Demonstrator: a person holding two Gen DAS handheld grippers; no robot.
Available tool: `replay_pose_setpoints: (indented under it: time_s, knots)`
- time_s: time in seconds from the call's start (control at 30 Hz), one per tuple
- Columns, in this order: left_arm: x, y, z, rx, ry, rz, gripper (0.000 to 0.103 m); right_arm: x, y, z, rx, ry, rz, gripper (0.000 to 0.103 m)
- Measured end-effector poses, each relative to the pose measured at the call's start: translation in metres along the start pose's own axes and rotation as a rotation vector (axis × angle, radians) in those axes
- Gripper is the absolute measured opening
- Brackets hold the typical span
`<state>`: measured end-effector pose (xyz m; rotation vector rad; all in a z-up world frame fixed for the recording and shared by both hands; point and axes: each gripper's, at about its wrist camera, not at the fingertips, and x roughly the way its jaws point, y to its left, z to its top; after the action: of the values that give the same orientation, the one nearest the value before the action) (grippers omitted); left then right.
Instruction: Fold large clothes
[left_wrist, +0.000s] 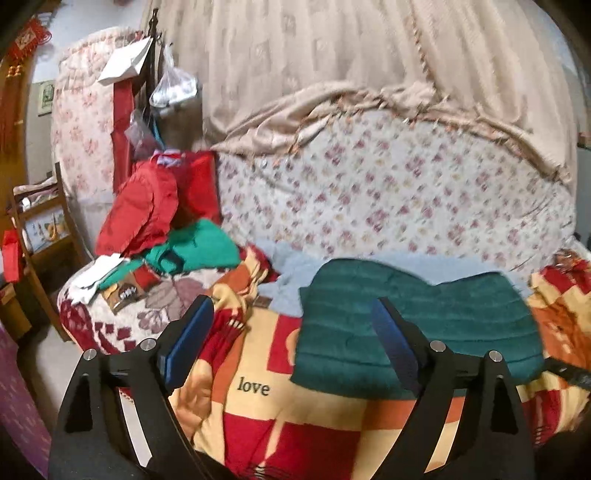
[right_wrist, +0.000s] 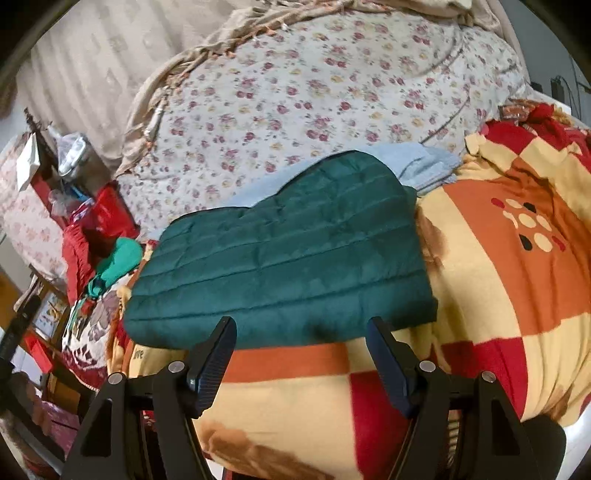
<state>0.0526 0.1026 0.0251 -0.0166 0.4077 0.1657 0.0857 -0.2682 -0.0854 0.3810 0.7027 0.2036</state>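
Observation:
A dark green quilted jacket (left_wrist: 417, 325) lies folded flat on the patterned blanket (left_wrist: 258, 406); it also shows in the right wrist view (right_wrist: 284, 254). My left gripper (left_wrist: 291, 314) is open and empty, above the blanket at the jacket's left edge; its right finger overlaps the jacket in the view. My right gripper (right_wrist: 301, 328) is open and empty, just short of the jacket's near edge. A light blue cloth (left_wrist: 291, 273) lies under the jacket's far side, also visible in the right wrist view (right_wrist: 417, 162).
A floral quilt (left_wrist: 388, 199) is piled behind the jacket. Red clothes (left_wrist: 155, 206) and a bright green garment (left_wrist: 199, 247) are heaped at the bed's left end. A beige curtain (left_wrist: 332, 55) hangs behind. A wooden rack (left_wrist: 40, 221) stands on the left.

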Motion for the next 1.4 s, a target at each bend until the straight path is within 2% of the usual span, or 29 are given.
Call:
replay_pose_setpoints:
  time_s: [0.13, 0.3, 0.47, 0.73, 1.17, 1.4]
  knots:
    - [-0.024, -0.007, -0.001, -0.006, -0.006, -0.03, 0.089, -0.021, 0.022, -0.005, -0.048, -0.026, 0.007, 0.07]
    - [-0.044, -0.019, -0.01, -0.015, 0.028, -0.071, 0.089, -0.044, 0.045, -0.015, -0.109, -0.057, -0.048, 0.07]
    - [-0.059, -0.028, -0.027, -0.037, 0.063, -0.107, 0.089, -0.049, 0.05, -0.025, -0.137, -0.061, -0.108, 0.07]
    - [-0.062, -0.04, -0.044, -0.049, 0.103, -0.128, 0.089, -0.042, 0.048, -0.036, -0.125, -0.03, -0.154, 0.07]
    - [-0.048, -0.053, -0.058, 0.025, 0.186, -0.057, 0.089, -0.023, 0.061, -0.052, -0.179, 0.029, -0.2, 0.07]
    - [-0.039, -0.053, -0.063, 0.033, 0.229, -0.052, 0.089, -0.018, 0.062, -0.055, -0.186, 0.049, -0.213, 0.07]
